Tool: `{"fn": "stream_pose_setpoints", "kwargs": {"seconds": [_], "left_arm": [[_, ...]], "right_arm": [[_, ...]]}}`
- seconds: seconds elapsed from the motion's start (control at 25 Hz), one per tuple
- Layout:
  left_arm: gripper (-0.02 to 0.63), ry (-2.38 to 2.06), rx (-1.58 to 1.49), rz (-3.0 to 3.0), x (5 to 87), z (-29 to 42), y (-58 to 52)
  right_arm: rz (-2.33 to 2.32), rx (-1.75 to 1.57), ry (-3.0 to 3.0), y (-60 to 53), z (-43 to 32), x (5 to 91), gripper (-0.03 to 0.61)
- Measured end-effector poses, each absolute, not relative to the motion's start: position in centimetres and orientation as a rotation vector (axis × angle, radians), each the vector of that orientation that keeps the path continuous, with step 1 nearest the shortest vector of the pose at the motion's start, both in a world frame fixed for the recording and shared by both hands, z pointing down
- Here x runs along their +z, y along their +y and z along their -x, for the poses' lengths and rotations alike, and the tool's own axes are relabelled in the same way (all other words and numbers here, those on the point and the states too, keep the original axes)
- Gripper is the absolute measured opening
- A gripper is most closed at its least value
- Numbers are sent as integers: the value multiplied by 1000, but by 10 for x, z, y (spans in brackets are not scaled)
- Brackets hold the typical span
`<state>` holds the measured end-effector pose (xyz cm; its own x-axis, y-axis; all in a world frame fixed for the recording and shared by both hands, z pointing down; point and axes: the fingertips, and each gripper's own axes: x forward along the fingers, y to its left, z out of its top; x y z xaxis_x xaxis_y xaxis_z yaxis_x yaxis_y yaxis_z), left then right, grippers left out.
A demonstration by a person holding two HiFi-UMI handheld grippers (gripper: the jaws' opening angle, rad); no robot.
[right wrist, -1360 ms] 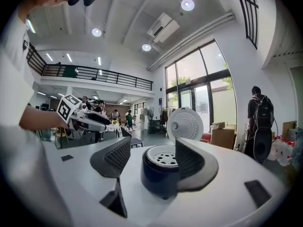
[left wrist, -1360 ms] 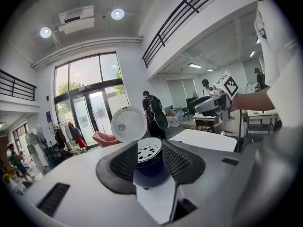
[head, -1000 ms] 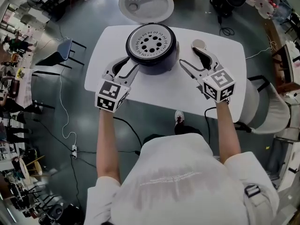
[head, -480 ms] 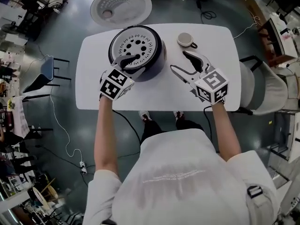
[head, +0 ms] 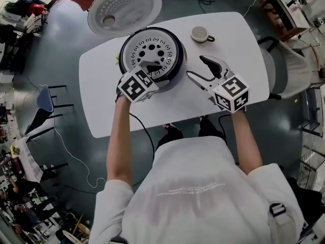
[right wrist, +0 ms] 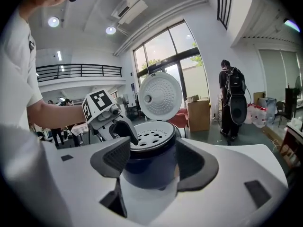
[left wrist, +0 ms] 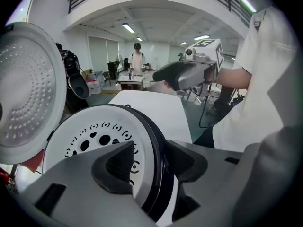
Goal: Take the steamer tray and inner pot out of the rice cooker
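Observation:
The rice cooker (head: 176,73) stands on the white table with its lid (head: 124,9) swung open behind it. The white steamer tray (head: 152,49), pierced with round holes, sits in its top and hides the inner pot. My left gripper (head: 152,67) tips down over the near rim; its jaws have just been opening. In the left gripper view the left gripper (left wrist: 151,162) straddles that rim, one jaw over the tray (left wrist: 94,136), the other outside the dark wall, neither pressing. My right gripper (head: 197,67) hangs open right of the cooker, and in its own view (right wrist: 151,162) frames the blue body (right wrist: 151,167).
A small cup (head: 200,33) stands on the table (head: 101,90) behind the right gripper. The open lid (right wrist: 160,96) rises upright behind the cooker. Chairs, cables and other people stand on the floor around the table.
My left gripper has swung from the cooker's left front onto the tray's near rim and tipped downward. The right gripper has sunk a little beside the cooker.

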<state>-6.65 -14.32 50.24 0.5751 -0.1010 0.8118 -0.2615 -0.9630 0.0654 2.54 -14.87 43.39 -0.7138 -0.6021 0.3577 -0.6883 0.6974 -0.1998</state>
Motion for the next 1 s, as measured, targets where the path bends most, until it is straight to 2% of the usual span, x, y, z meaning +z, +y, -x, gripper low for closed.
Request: {"fn": "stream_pose_setpoints", "kwargs": {"seconds": [0.44, 0.92, 1.0], "left_arm": [[168, -23, 1330, -2444, 510, 58, -128], [105, -166, 1305, -2483, 498, 60, -130], [77, -194, 1284, -2512, 490, 58, -132]], "right_arm": [[-1075, 509, -2615, -170, -19, 443, 293], [-982, 523, -2626, -172, -21, 451, 293], [-974, 522, -2633, -174, -24, 451, 293]]}}
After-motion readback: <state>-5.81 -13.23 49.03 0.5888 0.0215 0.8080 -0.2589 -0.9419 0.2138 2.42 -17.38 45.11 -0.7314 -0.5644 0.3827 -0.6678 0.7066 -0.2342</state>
